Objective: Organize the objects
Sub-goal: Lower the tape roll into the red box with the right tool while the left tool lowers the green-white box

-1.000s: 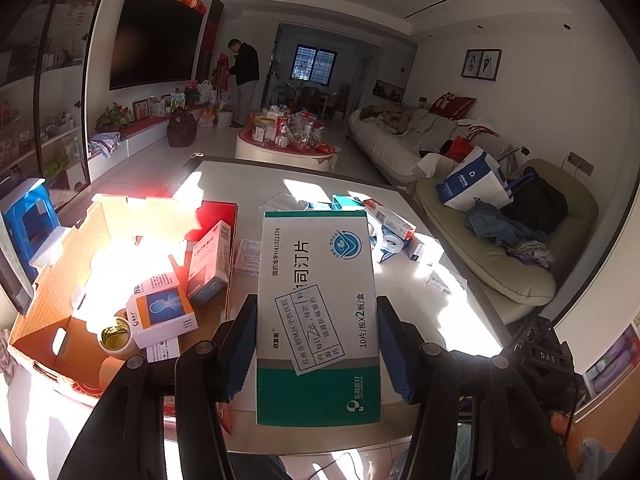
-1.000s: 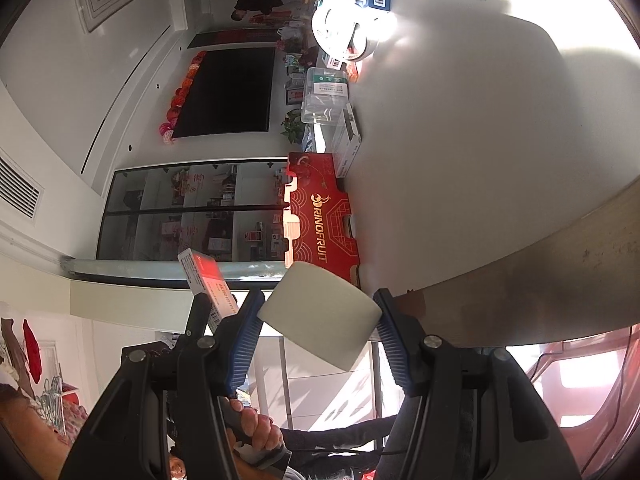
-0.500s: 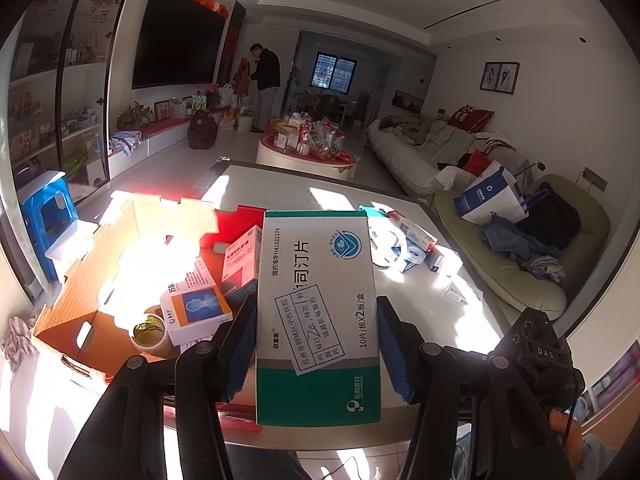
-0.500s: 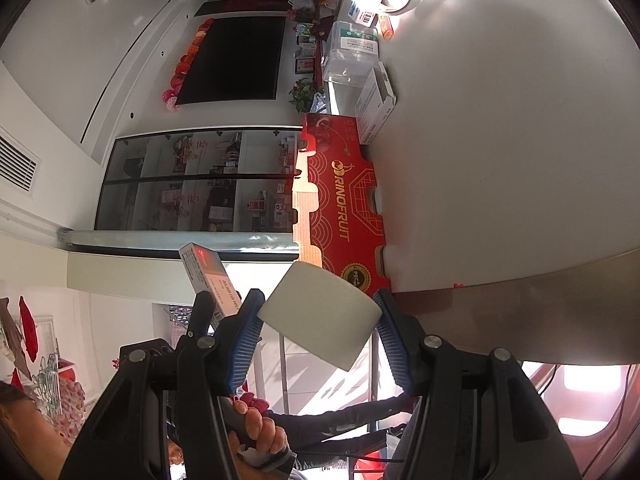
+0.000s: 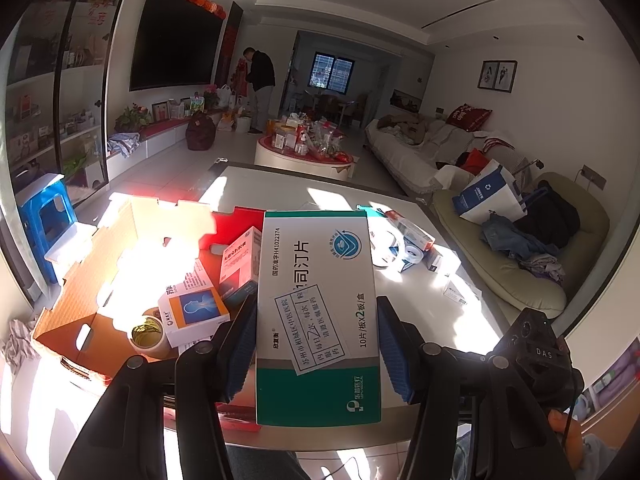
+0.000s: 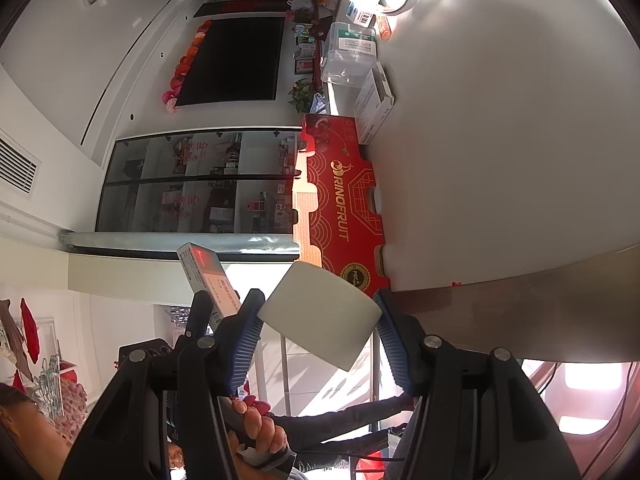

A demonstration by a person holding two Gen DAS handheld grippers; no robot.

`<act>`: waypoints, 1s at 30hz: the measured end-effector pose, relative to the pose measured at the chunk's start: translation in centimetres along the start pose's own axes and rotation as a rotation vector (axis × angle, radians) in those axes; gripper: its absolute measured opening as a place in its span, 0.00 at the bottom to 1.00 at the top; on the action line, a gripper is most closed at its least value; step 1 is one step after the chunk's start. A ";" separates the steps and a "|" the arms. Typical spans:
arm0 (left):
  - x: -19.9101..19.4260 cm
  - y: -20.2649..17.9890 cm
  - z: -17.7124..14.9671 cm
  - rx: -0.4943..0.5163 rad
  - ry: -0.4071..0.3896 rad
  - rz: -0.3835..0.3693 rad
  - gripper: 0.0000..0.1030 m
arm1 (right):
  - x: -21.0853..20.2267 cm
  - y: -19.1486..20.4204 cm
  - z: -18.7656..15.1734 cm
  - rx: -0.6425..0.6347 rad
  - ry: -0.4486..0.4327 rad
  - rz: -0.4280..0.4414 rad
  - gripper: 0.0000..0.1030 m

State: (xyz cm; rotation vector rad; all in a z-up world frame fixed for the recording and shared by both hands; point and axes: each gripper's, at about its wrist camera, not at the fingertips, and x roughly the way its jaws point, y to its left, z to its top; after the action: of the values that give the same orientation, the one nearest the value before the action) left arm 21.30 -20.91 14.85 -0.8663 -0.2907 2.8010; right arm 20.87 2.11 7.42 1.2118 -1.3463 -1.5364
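Note:
My left gripper [image 5: 314, 305] is shut on a white and green medicine box [image 5: 316, 280], held flat above the near edge of the white table [image 5: 280, 192]. Left of it, an open cardboard carton [image 5: 92, 280] holds two medicine boxes [image 5: 192, 304] and a tape roll [image 5: 148, 336]. The right wrist view is rolled onto its side. There my right gripper [image 6: 318, 300] is shut on a plain pale box [image 6: 320, 316], beside the carton's red outer wall [image 6: 344, 208]. The other gripper and its box [image 6: 204, 276] show at the left, gripped by a hand [image 6: 260, 428].
More small boxes and packets [image 5: 404, 240] lie on the table's right part. A clear plastic container [image 6: 348, 56] and a white box [image 6: 374, 100] stand beyond the carton. A blue stool [image 5: 48, 216], a sofa [image 5: 500, 264] and a person far back [image 5: 260, 84] surround the table.
Both grips stay the same. The right gripper shifted slightly along the red carton in the first half second, then held still. The left view barely moved.

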 end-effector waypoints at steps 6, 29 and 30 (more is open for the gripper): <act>0.0 0.0 0.0 0.001 0.001 0.001 0.59 | -0.3 0.0 -0.1 0.006 -0.005 0.001 0.54; 0.1 -0.1 -0.3 0.006 0.009 -0.002 0.59 | -0.8 -0.2 -0.1 0.013 -0.019 0.014 0.54; 0.1 -0.3 -0.4 0.007 0.009 -0.003 0.59 | -0.8 -0.2 -0.1 0.012 -0.020 0.014 0.54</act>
State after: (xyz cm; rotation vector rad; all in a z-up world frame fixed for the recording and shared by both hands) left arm 21.44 -20.58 14.52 -0.8764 -0.2798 2.7932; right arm 21.22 2.86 7.40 1.1946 -1.3767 -1.5360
